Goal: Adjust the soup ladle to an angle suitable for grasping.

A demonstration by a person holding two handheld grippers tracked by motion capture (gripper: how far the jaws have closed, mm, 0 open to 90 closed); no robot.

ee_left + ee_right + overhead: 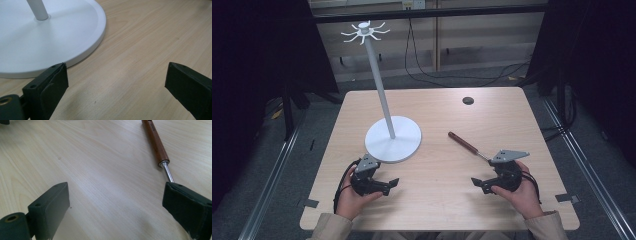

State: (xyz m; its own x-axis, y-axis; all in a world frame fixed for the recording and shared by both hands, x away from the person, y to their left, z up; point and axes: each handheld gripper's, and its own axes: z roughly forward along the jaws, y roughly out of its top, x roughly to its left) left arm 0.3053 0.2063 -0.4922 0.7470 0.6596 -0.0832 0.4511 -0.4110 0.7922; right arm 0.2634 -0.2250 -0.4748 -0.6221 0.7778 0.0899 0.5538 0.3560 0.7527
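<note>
A white stand with a round base, a tall pole and hooked arms at its top rises from the table's left middle. Its base lies just beyond my left gripper, which stands open over bare wood near the front edge. A utensil with a brown wooden handle and a metal shaft lies to the right of the stand. Its shaft runs behind the right jaw of my right gripper, which is open with nothing between its fingers.
The light wooden table has a small black round cap near its far edge. Cables trail on the floor beyond the table. Dark curtains hang at both sides. Metal rails run along the floor left and right.
</note>
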